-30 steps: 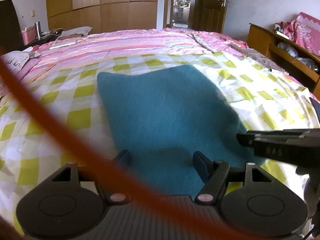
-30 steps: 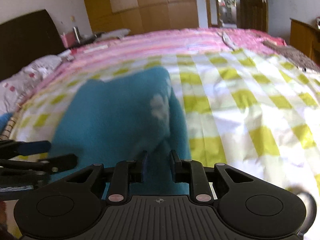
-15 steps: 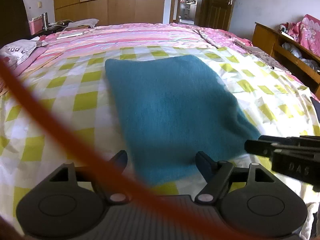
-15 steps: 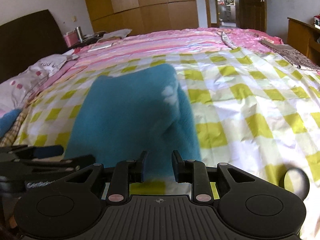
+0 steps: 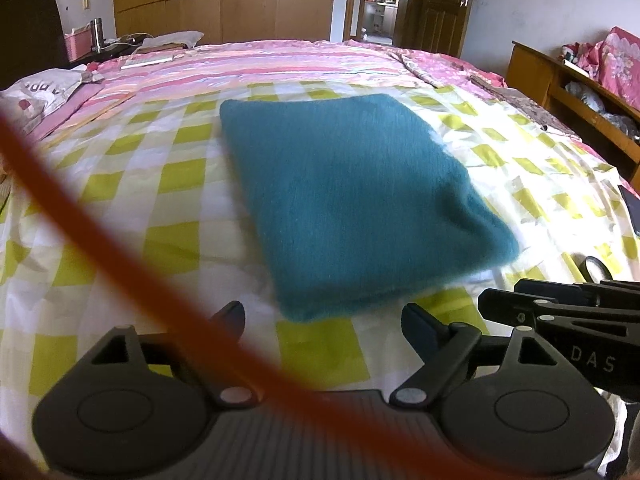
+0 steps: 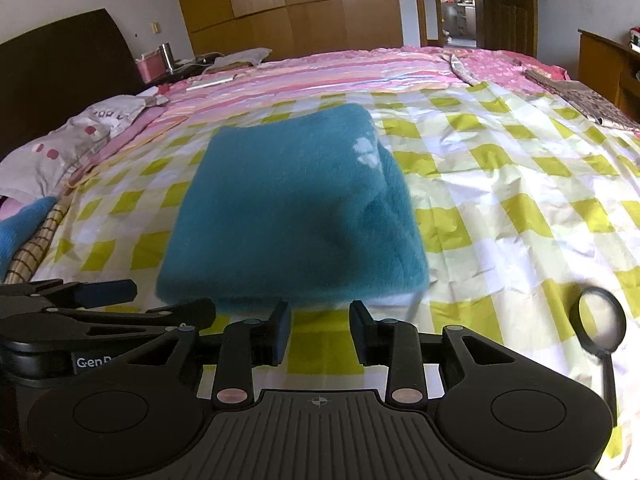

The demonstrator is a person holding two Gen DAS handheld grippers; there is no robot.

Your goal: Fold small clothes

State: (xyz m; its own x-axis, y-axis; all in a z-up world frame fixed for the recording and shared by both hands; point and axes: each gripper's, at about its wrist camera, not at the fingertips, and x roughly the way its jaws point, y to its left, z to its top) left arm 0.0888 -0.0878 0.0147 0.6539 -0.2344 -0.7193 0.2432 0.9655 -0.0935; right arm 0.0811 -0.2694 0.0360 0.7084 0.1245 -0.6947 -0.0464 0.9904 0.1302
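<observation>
A teal fuzzy garment point(image 5: 348, 200) lies folded into a rectangle on the yellow-checked sheet point(image 5: 172, 172); it also shows in the right wrist view point(image 6: 296, 212), with a small white pattern near its far right corner. My left gripper point(image 5: 322, 318) is open and empty, just short of the garment's near edge. My right gripper point(image 6: 319, 322) is open and empty, also just in front of the near edge. Each gripper shows at the side of the other's view. Neither touches the cloth.
A magnifying glass point(image 6: 600, 328) lies on the sheet at the right. A pillow point(image 6: 76, 136) and blue cloth point(image 6: 20, 224) lie at the left. A wooden cabinet point(image 5: 568, 92) stands at the right. An orange cable point(image 5: 100, 236) crosses the left view.
Both grippers have pulled back from the garment, which now lies free and flat on the sheet. The right gripper's jaws have opened wider.
</observation>
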